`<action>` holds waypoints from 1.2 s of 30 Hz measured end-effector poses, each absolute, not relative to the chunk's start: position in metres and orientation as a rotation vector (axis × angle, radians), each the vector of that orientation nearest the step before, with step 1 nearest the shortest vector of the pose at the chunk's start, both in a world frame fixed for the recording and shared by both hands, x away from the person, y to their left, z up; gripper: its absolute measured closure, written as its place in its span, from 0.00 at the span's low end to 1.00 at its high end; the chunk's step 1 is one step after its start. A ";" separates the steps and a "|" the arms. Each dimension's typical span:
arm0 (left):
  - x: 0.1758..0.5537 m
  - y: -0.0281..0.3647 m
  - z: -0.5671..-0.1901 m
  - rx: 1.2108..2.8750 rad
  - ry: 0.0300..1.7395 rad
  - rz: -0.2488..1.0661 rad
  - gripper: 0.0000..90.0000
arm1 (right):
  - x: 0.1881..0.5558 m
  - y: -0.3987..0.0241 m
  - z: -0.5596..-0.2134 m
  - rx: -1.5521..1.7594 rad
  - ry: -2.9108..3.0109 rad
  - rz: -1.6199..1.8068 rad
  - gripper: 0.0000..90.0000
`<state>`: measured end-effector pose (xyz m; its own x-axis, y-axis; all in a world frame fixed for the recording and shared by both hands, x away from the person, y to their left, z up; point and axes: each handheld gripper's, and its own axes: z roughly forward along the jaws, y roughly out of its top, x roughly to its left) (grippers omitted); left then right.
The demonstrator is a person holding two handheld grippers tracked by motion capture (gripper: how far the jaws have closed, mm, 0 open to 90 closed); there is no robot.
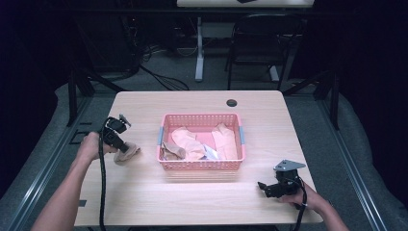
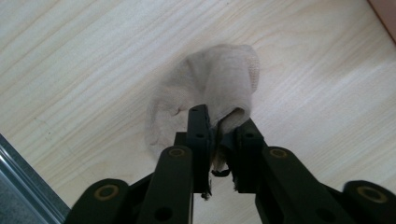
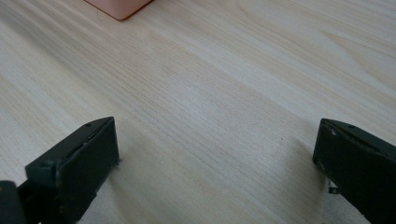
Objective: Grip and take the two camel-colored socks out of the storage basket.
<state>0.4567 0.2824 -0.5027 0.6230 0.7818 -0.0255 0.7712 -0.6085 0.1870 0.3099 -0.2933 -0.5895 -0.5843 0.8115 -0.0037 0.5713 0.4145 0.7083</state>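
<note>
Jaws of the left gripper [image 1: 121, 144] were clenched on a beige sock [image 1: 128, 154] in the high view, near the left edge of the table [image 1: 144, 192], just beside the pink basket [image 1: 202, 165] but apart from it. The sock bunched on the wood directly under the tips. The basket sat mid-table, holding peach cloths [image 1: 192, 139] and a second tan sock [image 1: 173, 151]. Toward the near right corner, the right gripper [image 1: 264, 186] rested low, well apart from the sock; the left hand was plainly the nearer one.

From the left gripper view, the left gripper [image 2: 219, 133] pinched a fold of the sock [image 2: 205, 88] between its nearly closed jaws, and the rest of the sock spread away ahead of the tips onto the table [image 2: 70, 60], its long axis running on from the jaws. A basket corner [image 2: 386, 11] showed at upper right.

From the right gripper view, the right gripper [image 3: 217, 149] stood released, jaws wide over bare table [image 3: 210, 93], nothing between them, a basket corner [image 3: 119, 7] far ahead.
</note>
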 end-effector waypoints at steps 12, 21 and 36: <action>0.452 0.285 -0.481 2.586 1.358 0.221 0.20 | 0.310 -0.293 -0.589 1.190 2.328 0.964 0.00; 0.447 0.264 -0.427 2.497 1.245 0.343 0.04 | 0.310 -0.293 -0.590 1.190 2.328 0.965 0.00; 0.455 0.175 -0.413 2.604 0.981 0.325 0.02 | 0.310 -0.293 -0.590 1.192 2.325 0.969 0.00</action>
<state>0.4547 0.1746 -0.4127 0.7355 0.6712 0.0923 0.5938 -0.7043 0.3891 0.3098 -0.2931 -0.5898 -0.5832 0.8124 -0.0016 0.5707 0.4111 0.7108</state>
